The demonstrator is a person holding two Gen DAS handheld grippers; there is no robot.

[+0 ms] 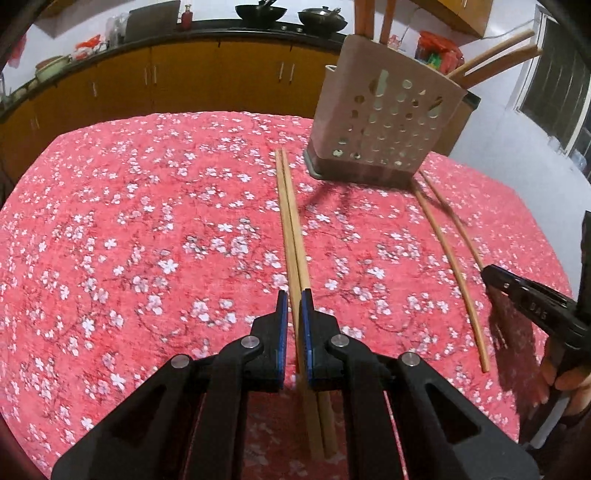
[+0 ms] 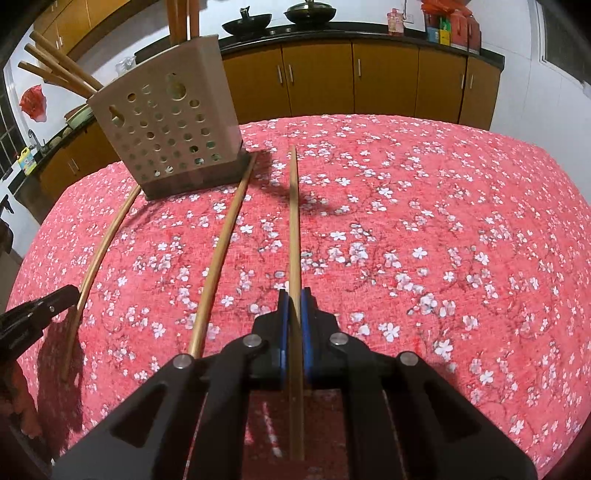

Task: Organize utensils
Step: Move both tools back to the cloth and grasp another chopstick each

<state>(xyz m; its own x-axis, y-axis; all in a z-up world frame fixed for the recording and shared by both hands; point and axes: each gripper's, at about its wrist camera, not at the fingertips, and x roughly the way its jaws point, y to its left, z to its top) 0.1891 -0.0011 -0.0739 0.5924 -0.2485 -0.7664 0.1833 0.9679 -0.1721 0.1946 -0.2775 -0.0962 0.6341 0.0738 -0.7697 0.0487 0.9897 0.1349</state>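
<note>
My left gripper is shut on a pair of wooden chopsticks whose far ends point toward the beige perforated utensil holder. My right gripper is shut on a single chopstick, also aimed at the holder. Between the two grips one loose chopstick lies on the red floral tablecloth, its far end by the holder's base. Each gripper shows in the other's view: the right gripper at the right edge, the left gripper at the left edge. Several chopsticks stand in the holder.
The holder stands near the table's far edge. Behind the table runs a dark counter with woks over orange cabinets. A person's hand holds the right gripper at the lower right of the left wrist view.
</note>
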